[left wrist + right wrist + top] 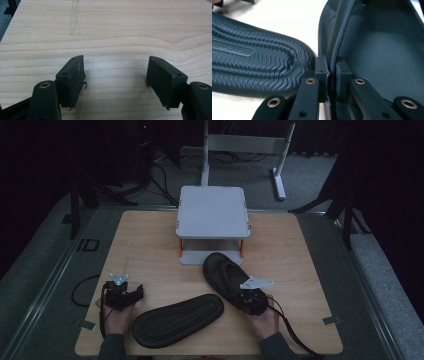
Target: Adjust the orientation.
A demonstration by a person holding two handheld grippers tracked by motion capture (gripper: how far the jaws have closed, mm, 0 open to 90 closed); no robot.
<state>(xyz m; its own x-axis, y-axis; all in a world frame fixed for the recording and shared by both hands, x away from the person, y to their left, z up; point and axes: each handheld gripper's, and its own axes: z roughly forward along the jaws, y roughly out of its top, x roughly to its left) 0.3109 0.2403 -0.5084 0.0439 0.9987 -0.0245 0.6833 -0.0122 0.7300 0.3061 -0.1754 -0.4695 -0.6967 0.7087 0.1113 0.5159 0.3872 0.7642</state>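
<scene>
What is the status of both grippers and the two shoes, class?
Left gripper open, empty, low over table. Right gripper shut on upright shoe at its rim. Second shoe sole-up between hands. Rack behind, nothing blocking.

High view is dim & low-contrast; room beyond the table [150,240] goes nearly black, detail lost there. Grey stand [212,212] is the brightest patch, no glare. Shadows soft, faint under the stand. Slight softness overall, a bit grainy.

Left gripper view is much brighter, even light, wood grain sharp w/ a soft shadow between the jaws; near jaw parts slightly blurred.

Right gripper view is overexposed on the tabletop, washed to cream. Sole ridges of the upturned slipper [254,65] fairly crisp; far edges blur out.
</scene>
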